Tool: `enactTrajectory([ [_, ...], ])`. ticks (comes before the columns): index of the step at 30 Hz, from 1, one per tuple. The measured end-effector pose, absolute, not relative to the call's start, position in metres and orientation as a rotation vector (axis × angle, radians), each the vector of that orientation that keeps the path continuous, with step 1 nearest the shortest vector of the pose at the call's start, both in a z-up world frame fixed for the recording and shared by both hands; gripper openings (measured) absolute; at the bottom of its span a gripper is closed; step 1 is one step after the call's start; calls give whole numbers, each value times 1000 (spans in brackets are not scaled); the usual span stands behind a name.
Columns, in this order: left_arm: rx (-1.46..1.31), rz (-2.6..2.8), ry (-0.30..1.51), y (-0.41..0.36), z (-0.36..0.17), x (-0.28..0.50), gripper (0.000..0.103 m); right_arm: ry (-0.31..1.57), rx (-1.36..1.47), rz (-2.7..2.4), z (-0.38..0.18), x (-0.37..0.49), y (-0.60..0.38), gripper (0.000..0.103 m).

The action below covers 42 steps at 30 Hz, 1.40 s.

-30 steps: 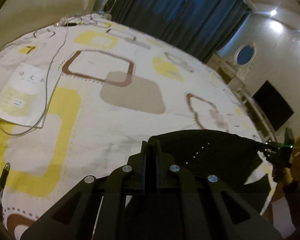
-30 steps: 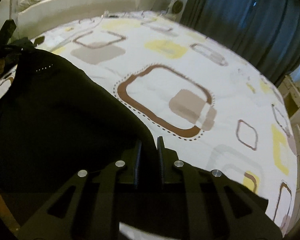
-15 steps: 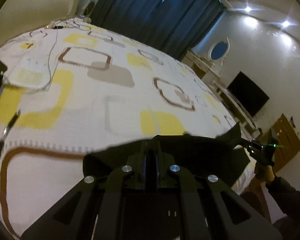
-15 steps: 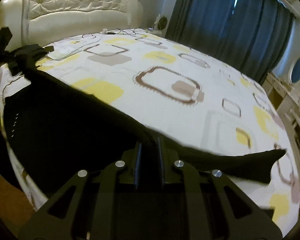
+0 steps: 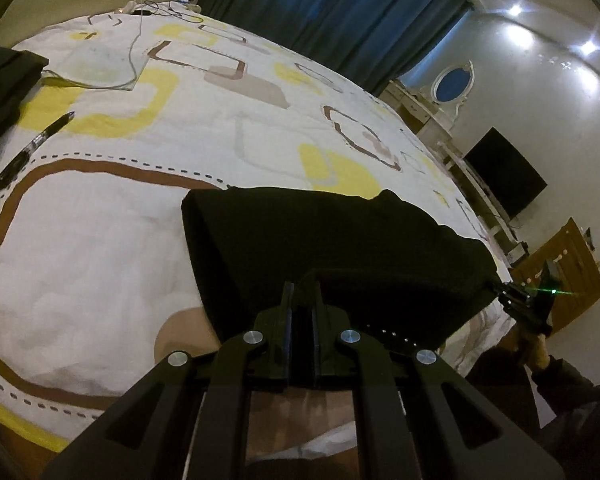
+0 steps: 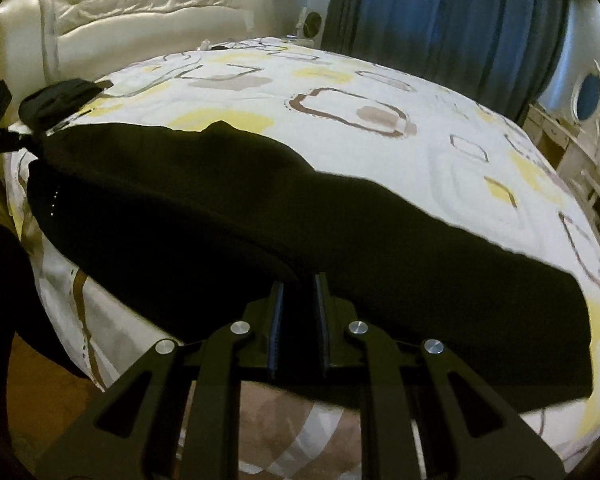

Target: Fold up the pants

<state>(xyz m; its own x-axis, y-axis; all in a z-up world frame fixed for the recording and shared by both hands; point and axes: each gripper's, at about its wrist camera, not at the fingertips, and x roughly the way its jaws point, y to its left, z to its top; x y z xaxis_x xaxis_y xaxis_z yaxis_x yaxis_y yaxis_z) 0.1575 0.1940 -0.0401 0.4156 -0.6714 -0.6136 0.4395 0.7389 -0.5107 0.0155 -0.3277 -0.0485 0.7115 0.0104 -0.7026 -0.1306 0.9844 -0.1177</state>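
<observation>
Black pants stretched between both grippers at the near edge of the bed.
Left wrist: left gripper [image 5: 302,292] clamped tight on pants [image 5: 324,248], cloth draped over bedspread [image 5: 100,248]; pen [image 5: 32,148] far left.
Right wrist: right gripper [image 6: 298,284] pinched on pants [image 6: 228,208] edge, the rest lying across the bed.

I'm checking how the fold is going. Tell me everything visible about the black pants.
The black pants look like plain, soft dark fabric with a short row of tiny pale dots near one edge. They are stretched in a long band across the near part of the patterned bedspread. The left gripper and right gripper each pinch the near edge, at opposite ends.
</observation>
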Motion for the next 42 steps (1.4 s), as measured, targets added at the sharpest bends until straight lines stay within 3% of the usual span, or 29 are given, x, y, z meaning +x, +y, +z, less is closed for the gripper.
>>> enactTrajectory([
  [7,-250,-709,942,194,-51,149,10,843,29,93,-67,-1,-345,14],
  [11,-251,-701,954,204,-57,137,14,849,346,176,-68,-7,-353,46],
  [16,-225,-630,987,217,-68,124,17,867,588,292,-75,3,-336,49],
  [19,-256,-545,979,233,-68,119,17,884,740,349,-84,15,-325,60],
  [23,-343,-515,891,239,-47,112,17,917,897,347,-100,32,-316,61],
  [30,-367,-620,849,174,-28,120,17,881,1119,328,-115,49,-321,61],
  [33,-319,-628,874,141,-34,127,17,890,1082,311,-113,52,-315,58],
  [35,-303,-617,907,122,-41,132,17,911,1038,301,-112,54,-311,23],
  [36,-304,-615,914,117,-43,133,17,920,1024,295,-112,54,-309,17],
  [42,-245,-554,978,92,-58,130,18,905,994,268,-105,31,-310,10],
])
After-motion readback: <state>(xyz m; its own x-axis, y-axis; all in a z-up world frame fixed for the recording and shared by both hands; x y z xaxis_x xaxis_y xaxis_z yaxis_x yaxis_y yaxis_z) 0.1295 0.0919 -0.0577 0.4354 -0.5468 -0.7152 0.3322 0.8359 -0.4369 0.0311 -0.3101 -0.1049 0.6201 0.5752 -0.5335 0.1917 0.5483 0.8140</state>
